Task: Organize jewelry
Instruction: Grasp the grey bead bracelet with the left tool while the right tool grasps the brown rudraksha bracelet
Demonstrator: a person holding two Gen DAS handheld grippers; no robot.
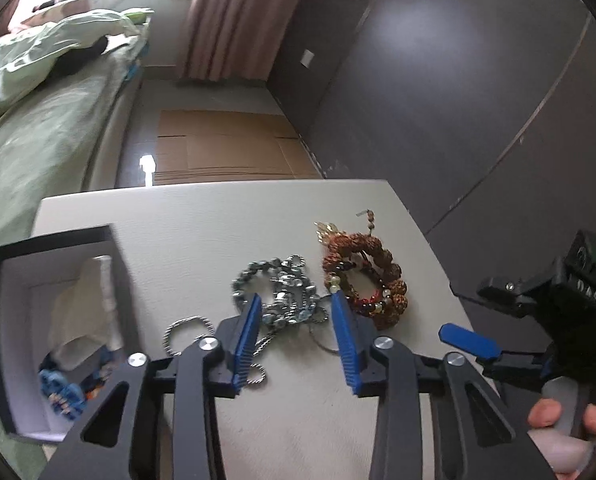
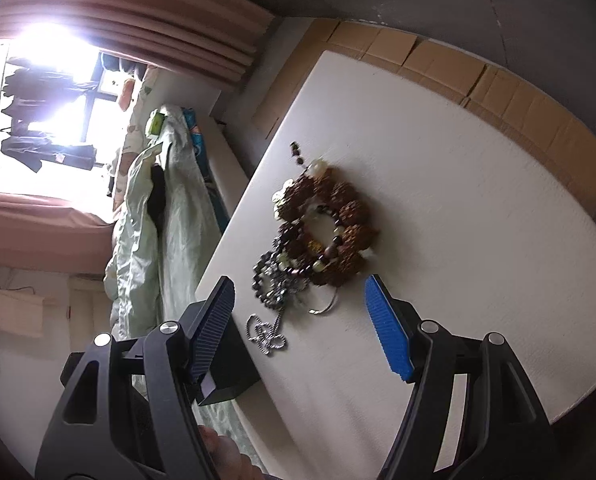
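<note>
On the white table (image 1: 226, 220) lies a heap of grey-blue beads (image 1: 282, 284), with a brown bead bracelet (image 1: 366, 280) to its right and a silver chain (image 1: 186, 332) to its left. My left gripper (image 1: 296, 296) stands over the grey-blue beads, one blue pad on each side of the heap with a gap left; I cannot see them pressing. An open black box (image 1: 2, 320) at the left holds blue jewelry and a white cloth. My right gripper (image 2: 300, 280) is open and holds nothing, hovering short of the brown bracelet (image 2: 326, 224) and the dark beads (image 2: 274, 280).
A bed with a pale green duvet (image 1: 38, 60) runs along the table's left side. Flat cardboard (image 1: 226, 144) lies on the floor beyond the far edge, against a dark wall (image 1: 438, 80). A hand (image 1: 558, 416) holds the right gripper at the table's right edge.
</note>
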